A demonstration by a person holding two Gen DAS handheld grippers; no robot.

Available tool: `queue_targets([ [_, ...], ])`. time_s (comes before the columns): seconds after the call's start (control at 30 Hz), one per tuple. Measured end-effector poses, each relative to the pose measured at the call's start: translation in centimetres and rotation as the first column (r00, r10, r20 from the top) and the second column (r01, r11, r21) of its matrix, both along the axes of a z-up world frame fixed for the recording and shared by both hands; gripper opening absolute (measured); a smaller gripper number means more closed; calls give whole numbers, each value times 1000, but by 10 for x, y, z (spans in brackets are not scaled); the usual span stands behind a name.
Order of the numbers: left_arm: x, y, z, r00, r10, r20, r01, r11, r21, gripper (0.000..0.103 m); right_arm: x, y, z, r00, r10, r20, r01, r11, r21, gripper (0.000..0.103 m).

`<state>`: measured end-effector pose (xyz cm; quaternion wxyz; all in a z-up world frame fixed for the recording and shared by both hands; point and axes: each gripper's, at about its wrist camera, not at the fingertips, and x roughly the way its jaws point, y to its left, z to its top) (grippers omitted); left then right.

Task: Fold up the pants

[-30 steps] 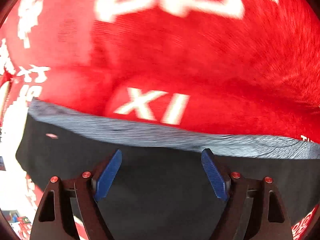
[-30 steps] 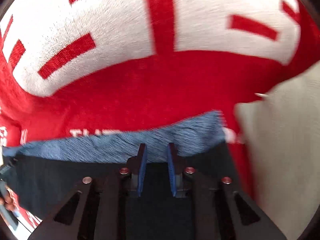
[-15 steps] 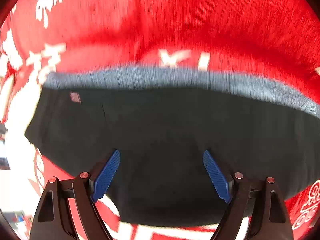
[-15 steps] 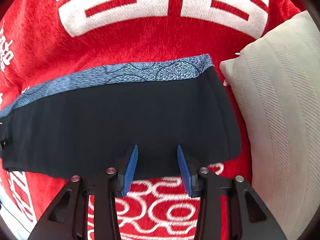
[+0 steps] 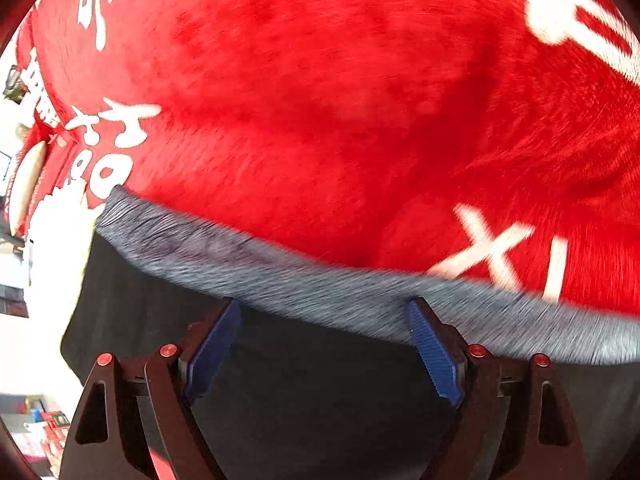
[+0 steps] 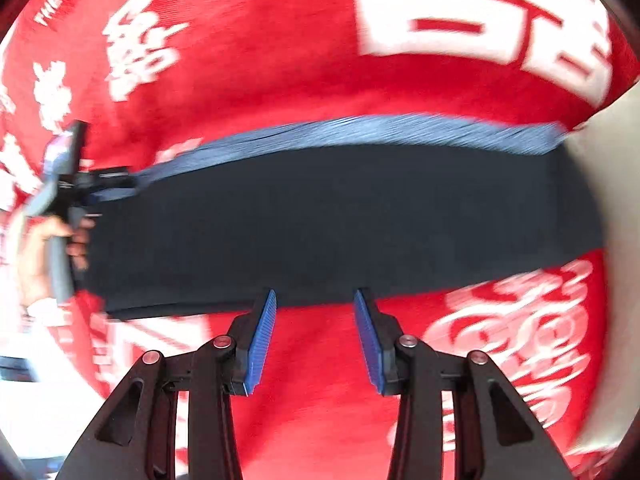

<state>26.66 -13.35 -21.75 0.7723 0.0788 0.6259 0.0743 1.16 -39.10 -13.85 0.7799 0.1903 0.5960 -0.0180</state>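
Observation:
Dark navy pants lie folded into a long strip on a red blanket with white lettering. A blue-grey patterned band runs along their far edge. My left gripper is open above the pants beside that band, near the strip's left end, with nothing between its fingers. In the right wrist view the whole strip of pants and the band show. My right gripper is open and empty at the near edge, over the blanket. A person's hand carrying the left gripper shows at the left end.
A pale striped pillow lies against the right end of the pants. At the left the blanket ends and bright floor with small clutter shows beyond it. Both views are motion-blurred.
The right gripper's jaws have opened, and it has drawn back from the band to the pants' near edge and shifted left. The left gripper pulled back, then slid left along the band.

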Motion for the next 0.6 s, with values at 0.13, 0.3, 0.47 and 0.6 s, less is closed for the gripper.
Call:
queue_targets([
  [0.13,-24,62,8,1000,-31,-1,31,1000,-1,86,5,67,-2,999,13,29,-18,983,185,46],
  [0.3,-50,108,-1,998,-62,27,64,997,-53,87,14,138,-23,1000,-6,1,5,934,357,46],
  [0.47,-53,100,-9,990,-136,45,137,990,-21,96,24,170,-48,997,-71,-29,77,909,409,46],
  [0.6,-54,102,-10,987,-145,61,148,988,-36,97,36,172,-61,987,-143,-70,159,879,449,46],
])
